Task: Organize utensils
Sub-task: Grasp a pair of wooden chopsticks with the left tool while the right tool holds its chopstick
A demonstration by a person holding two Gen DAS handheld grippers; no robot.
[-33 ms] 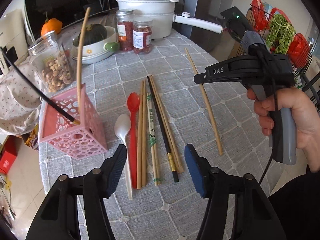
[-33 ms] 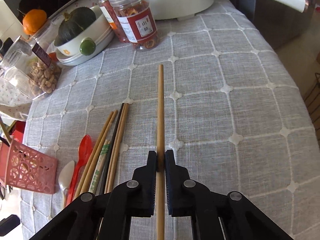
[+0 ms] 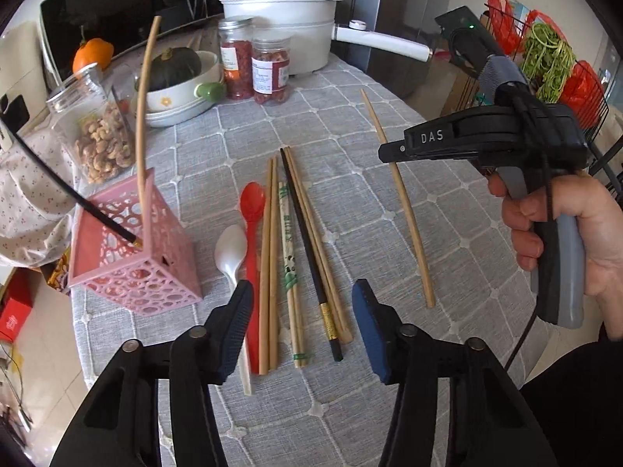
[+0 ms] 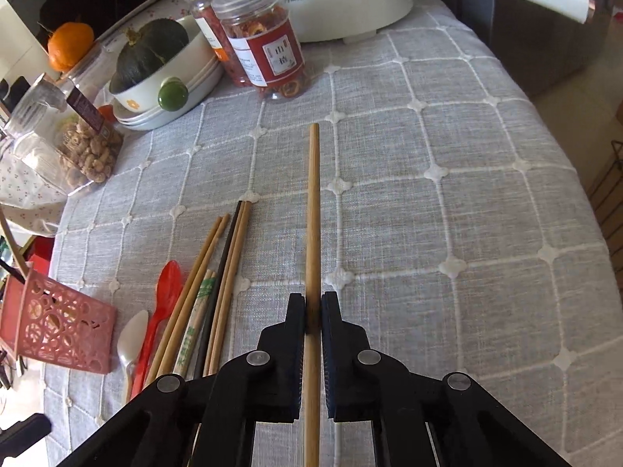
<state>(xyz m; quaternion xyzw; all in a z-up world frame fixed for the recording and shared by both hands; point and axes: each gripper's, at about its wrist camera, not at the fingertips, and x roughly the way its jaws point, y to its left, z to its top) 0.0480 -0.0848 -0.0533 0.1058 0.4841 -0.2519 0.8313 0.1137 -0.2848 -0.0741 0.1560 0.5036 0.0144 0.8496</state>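
Note:
A pink lattice utensil basket [image 3: 132, 260] stands at the table's left edge with one bamboo and one black chopstick in it; it also shows in the right wrist view [image 4: 54, 327]. A row of chopsticks [image 3: 296, 249], a red spoon [image 3: 251, 210] and a white spoon [image 3: 231, 249] lies on the grey cloth. My left gripper [image 3: 301, 327] is open and empty above their near ends. My right gripper [image 4: 312, 311] is shut on a single bamboo chopstick [image 4: 313, 202], which lies apart to the right [image 3: 397, 194].
At the back stand a white pot [image 3: 280, 27], two red jars [image 3: 257, 66], a bowl with a green squash [image 3: 179, 74], a nut jar [image 3: 97, 132] and an orange [image 3: 91, 52]. A wire rack [image 3: 545, 58] with greens stands at the right.

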